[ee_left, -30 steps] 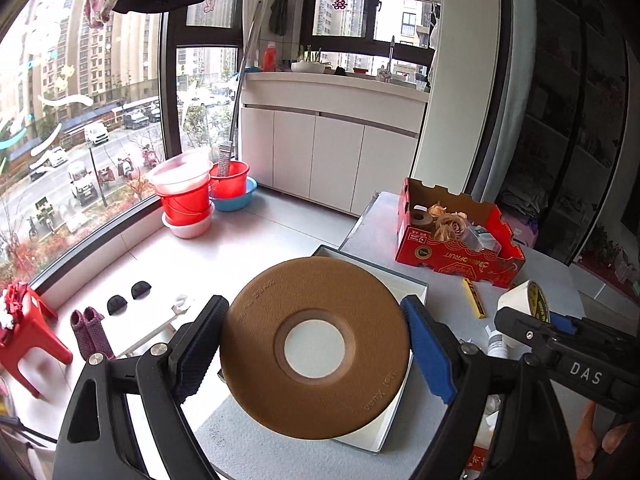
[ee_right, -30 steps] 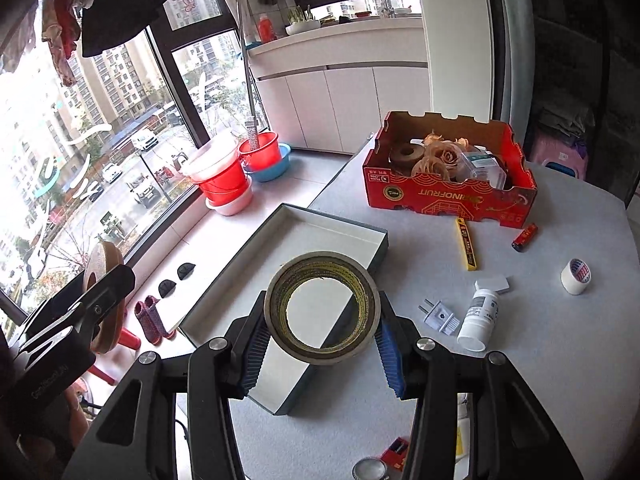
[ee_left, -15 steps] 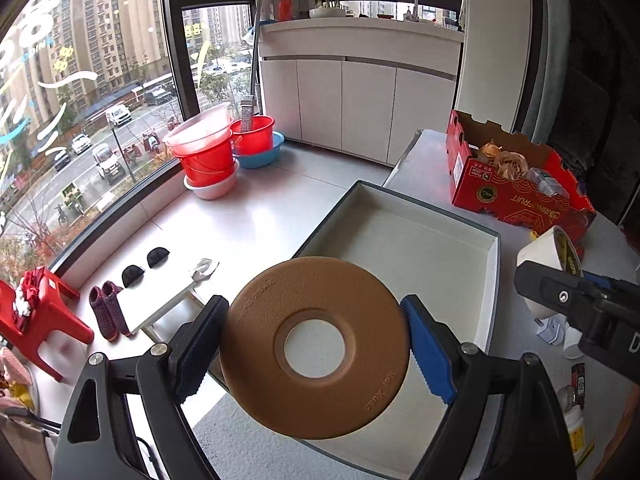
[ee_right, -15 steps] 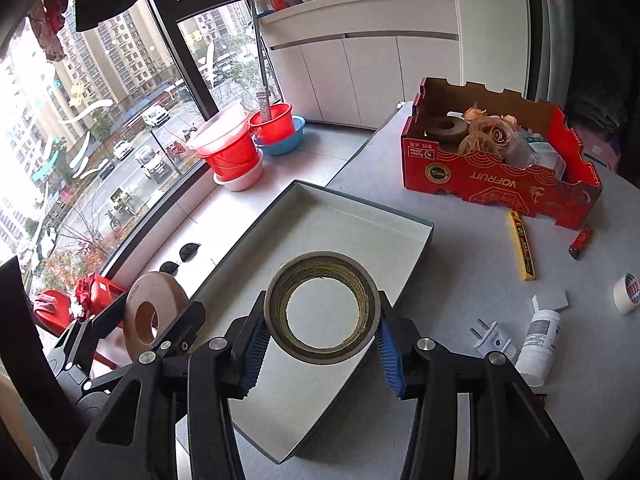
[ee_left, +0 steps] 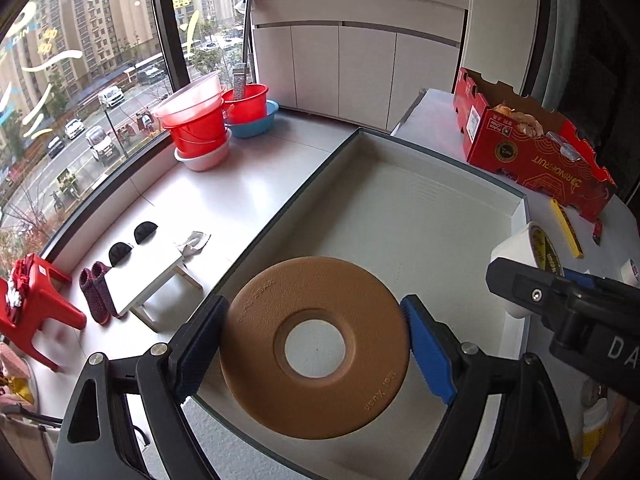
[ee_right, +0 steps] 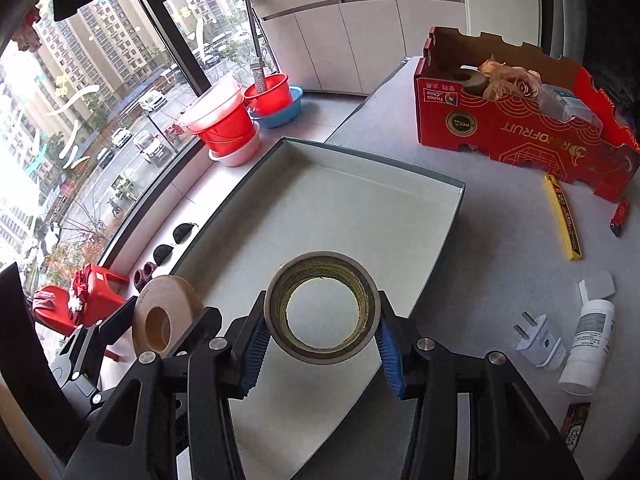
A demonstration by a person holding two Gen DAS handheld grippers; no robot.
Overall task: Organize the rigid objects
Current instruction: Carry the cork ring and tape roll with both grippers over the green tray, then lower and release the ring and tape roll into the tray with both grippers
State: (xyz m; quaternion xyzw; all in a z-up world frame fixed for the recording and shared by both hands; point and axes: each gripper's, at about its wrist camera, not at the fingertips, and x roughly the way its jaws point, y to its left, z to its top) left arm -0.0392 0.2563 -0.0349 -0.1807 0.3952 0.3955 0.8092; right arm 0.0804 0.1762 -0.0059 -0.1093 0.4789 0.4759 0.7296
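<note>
**Both rolls poised above the open tray**

The left claw (ee_left: 314, 350) is clamped on a flat tan ring-shaped tape roll (ee_left: 314, 346); the right claw (ee_right: 322, 334) is clamped on an olive-grey tape roll (ee_right: 322, 307). The shallow grey rectangular tray (ee_right: 456, 216) lies directly beneath and ahead of both claws, its long axis running away from them. The left claw sits nearer the tray's near corner.
</note>
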